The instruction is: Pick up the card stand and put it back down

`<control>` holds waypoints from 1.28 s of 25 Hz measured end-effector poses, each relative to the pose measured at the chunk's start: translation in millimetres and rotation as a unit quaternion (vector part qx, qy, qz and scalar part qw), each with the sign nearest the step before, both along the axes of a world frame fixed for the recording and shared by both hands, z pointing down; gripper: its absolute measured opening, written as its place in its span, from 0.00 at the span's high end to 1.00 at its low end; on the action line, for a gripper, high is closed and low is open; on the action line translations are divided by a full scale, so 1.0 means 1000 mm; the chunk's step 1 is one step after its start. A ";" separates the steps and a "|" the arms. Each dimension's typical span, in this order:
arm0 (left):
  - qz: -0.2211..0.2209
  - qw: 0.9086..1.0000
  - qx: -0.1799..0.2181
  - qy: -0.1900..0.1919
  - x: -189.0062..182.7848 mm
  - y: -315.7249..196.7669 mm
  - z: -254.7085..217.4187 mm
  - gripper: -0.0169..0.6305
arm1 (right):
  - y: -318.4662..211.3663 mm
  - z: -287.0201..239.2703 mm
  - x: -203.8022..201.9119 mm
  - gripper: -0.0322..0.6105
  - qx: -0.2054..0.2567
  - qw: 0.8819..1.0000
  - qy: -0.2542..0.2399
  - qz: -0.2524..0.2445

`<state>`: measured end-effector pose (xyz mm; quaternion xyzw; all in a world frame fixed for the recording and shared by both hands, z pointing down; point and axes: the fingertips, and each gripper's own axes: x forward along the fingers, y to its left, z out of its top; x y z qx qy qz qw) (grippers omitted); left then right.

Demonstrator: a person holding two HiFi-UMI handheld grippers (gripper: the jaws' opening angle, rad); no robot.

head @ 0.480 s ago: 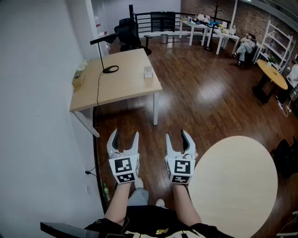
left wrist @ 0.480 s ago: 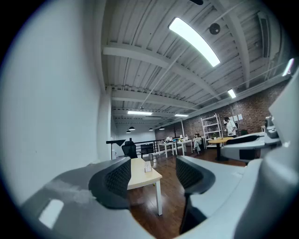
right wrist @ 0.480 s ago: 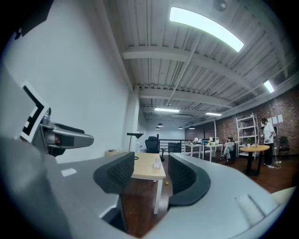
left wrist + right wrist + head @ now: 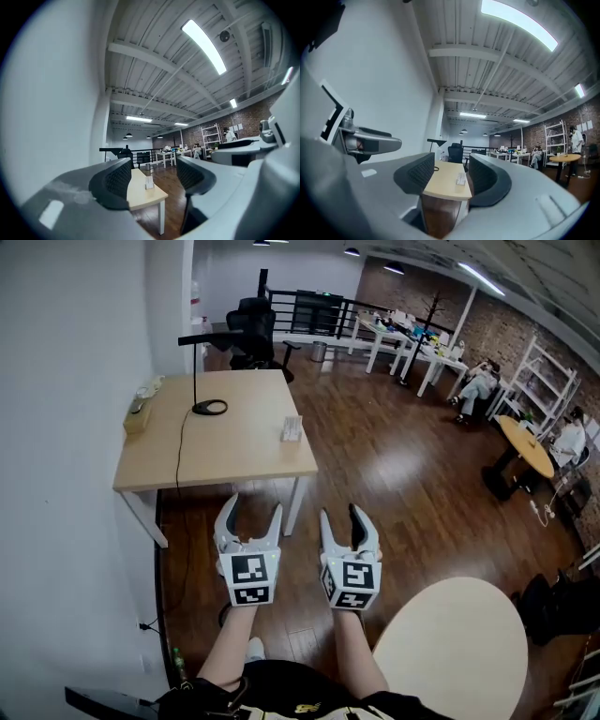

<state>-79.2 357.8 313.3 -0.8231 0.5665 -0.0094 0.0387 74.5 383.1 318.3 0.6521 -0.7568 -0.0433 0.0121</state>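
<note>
Card stand (image 4: pixel 292 428) on desk (image 4: pixel 234 451); left tool (image 4: pixel 253 507), right tool (image 4: pixel 341 514) spread, empty.

The card stand (image 4: pixel 292 428) on the table (image 4: pixel 234 457) is too small for any print on it to be read. The small box (image 4: pixel 137 417) at the table's left edge cannot be identified. The lower edge cuts off the round table (image 4: pixel 450 648) and the person's forearms (image 4: pixel 225 652).
</note>
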 end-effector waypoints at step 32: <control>-0.034 0.997 -0.030 -0.056 0.107 -0.347 0.022 0.48 | -0.374 0.023 0.141 0.60 -0.017 0.991 -0.129 -0.026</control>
